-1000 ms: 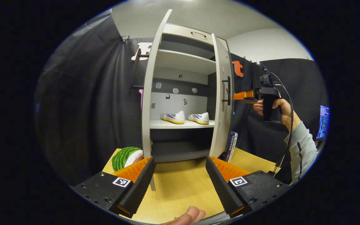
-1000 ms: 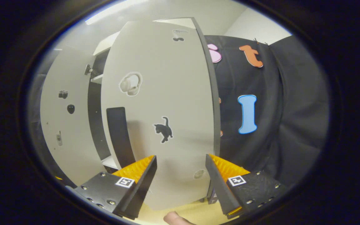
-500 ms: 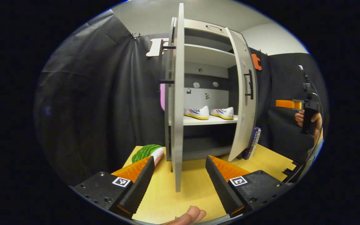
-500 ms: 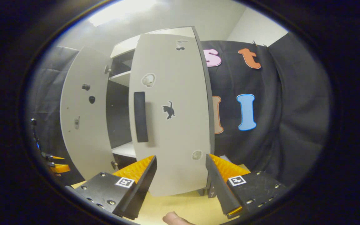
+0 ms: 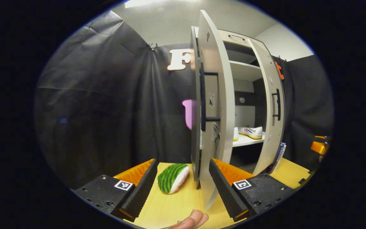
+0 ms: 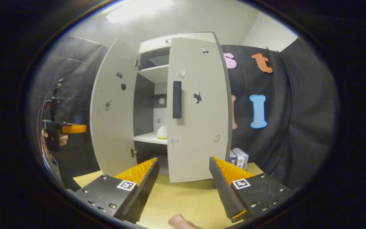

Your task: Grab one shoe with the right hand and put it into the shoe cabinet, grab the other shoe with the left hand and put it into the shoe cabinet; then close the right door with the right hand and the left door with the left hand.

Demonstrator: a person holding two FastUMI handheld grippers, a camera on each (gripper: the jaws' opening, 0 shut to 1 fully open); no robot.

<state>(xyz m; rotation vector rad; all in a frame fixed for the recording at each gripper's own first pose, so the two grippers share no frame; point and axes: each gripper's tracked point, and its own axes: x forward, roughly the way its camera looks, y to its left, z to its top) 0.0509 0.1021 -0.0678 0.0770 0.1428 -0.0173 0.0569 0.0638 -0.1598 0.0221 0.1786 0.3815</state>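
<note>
Now the shoe cabinet [image 6: 183, 39] stands on the wooden table [image 6: 189, 200], against the black cloth wall, and serves as the landmark. Its left door [image 5: 216, 105] swings out nearly edge-on in the left gripper view, and its right door [image 6: 199, 108] stands partly open, leaving a gap onto the shelves. Inside the cabinet, on the middle shelf [image 5: 248, 140], a white shoe [image 5: 252, 132] with a yellow sole lies in plain sight; a second shoe [image 5: 235, 134] peeks out just behind the left door's edge. Left of the cabinet's foot lies a watermelon slice toy [image 5: 172, 177]; right of its foot stand some books [image 6: 238, 157]. In front of the cabinet, the left gripper [image 5: 181, 178] has its jaws spread wide, gripping nothing. Likewise the right gripper [image 6: 183, 176] is spread wide and empty.
</note>
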